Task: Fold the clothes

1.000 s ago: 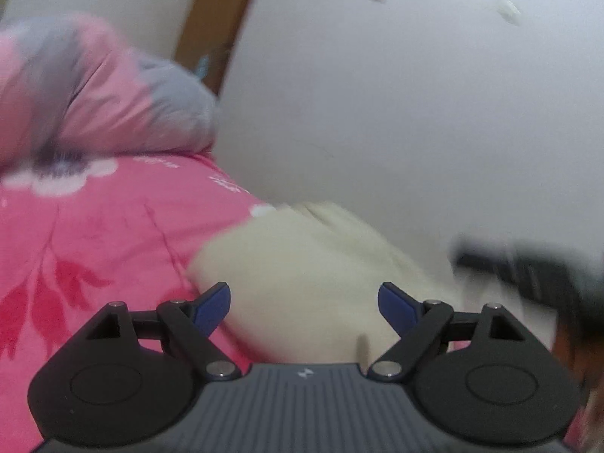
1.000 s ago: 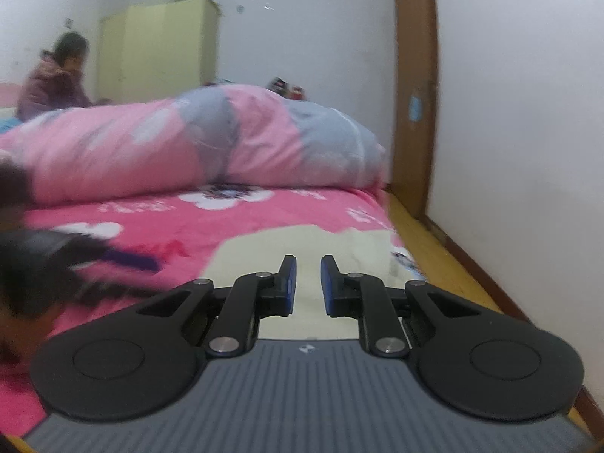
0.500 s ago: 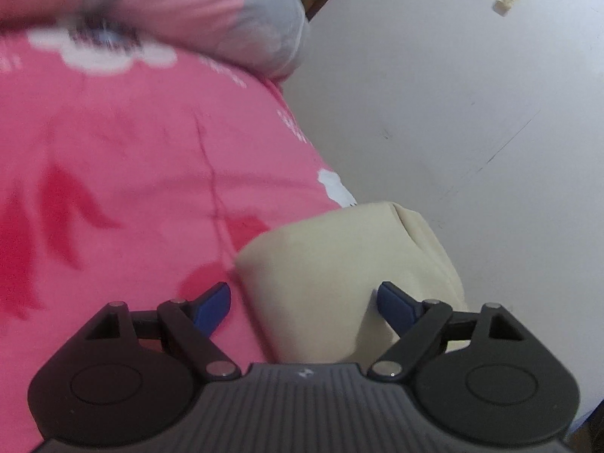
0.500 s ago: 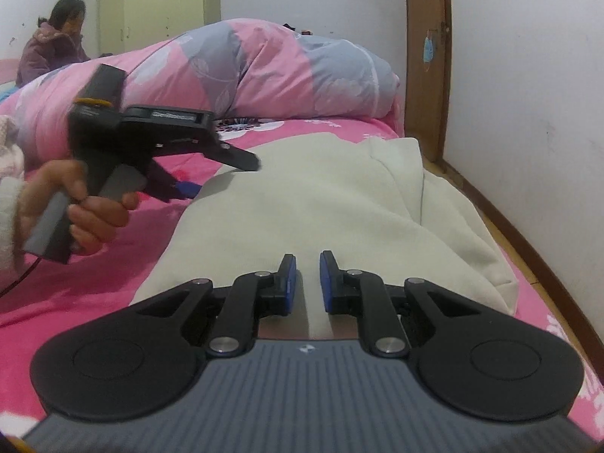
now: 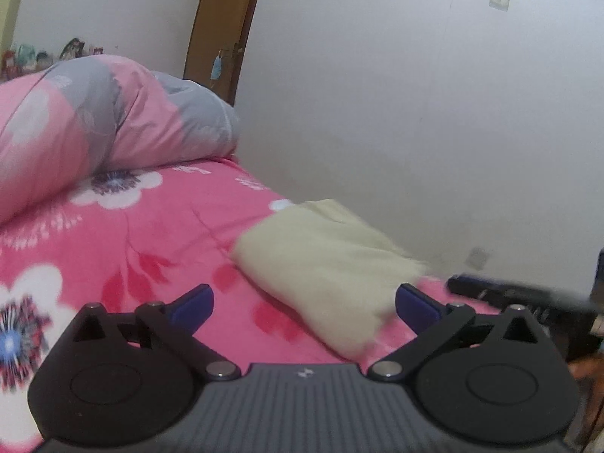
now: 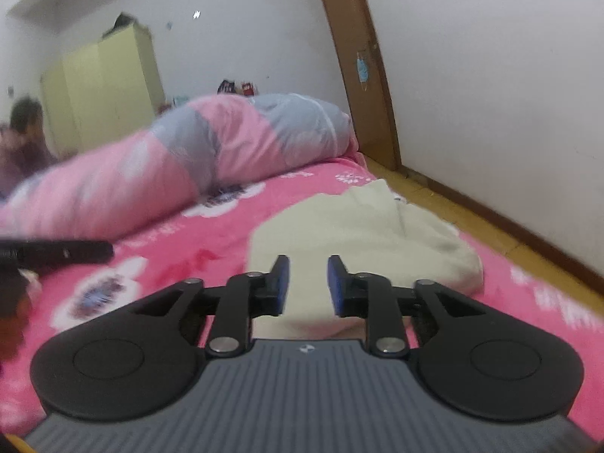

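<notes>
Cream garment point(image 6: 362, 234) on bed point(image 5: 124, 241): soft, limp; pinch a doubled edge. Left gripper point(image 5: 304, 304) jaws just opened wide, right gripper point(image 6: 308, 281) just opened narrowly, both empty.

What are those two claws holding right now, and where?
Nothing. The left gripper stands wide open and the right gripper has just been opening; no fabric is between either pair of jaws. The cream garment lies folded on the bed.

No word, number or brand name can be read in either view. Just behind the jaws, each gripper body point(image 5: 305, 372) point(image 6: 305, 348) bears a small pale logo mark, not legible as letters. White marks on the pink sheet point(image 5: 249, 183) ahead are too blurred to read.
</notes>
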Demonstrator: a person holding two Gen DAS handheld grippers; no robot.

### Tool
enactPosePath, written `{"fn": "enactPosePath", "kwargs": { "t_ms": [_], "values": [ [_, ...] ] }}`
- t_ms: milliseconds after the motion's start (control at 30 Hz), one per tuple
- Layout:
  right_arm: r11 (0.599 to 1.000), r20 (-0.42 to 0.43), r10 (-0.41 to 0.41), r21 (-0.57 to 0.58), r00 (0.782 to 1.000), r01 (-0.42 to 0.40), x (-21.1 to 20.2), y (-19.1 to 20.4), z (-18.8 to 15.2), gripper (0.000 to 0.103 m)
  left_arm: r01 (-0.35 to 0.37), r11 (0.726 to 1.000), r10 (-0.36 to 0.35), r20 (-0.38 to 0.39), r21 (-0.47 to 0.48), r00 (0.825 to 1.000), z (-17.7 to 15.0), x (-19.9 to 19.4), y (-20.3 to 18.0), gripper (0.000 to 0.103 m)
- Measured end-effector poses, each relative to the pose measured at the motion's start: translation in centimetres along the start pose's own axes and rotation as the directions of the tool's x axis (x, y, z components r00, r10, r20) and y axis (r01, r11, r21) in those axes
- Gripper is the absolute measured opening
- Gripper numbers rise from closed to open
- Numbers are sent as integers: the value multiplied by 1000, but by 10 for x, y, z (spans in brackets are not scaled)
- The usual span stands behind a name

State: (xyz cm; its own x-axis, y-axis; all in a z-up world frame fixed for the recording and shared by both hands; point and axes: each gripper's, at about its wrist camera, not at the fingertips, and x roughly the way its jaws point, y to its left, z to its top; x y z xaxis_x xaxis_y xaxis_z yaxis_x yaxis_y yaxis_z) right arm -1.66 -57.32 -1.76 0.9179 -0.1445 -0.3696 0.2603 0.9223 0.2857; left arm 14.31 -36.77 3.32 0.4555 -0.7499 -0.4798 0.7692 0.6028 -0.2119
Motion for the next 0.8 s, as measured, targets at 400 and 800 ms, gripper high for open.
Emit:
{"fn": "enactPosePath", "kwargs": {
  "t_ms": [400, 800],
  "values": [
    [988, -36, -152, 36, 988, 153, -134, 76, -79, 88, -87, 996, 87, -2, 6, 996, -62, -113, -65, 103],
    [968, -9, -252, 3, 968, 252, -191, 121, -84, 102, -197, 979, 197, 2, 51, 980, -93, -178, -98, 103]
  ]
}}
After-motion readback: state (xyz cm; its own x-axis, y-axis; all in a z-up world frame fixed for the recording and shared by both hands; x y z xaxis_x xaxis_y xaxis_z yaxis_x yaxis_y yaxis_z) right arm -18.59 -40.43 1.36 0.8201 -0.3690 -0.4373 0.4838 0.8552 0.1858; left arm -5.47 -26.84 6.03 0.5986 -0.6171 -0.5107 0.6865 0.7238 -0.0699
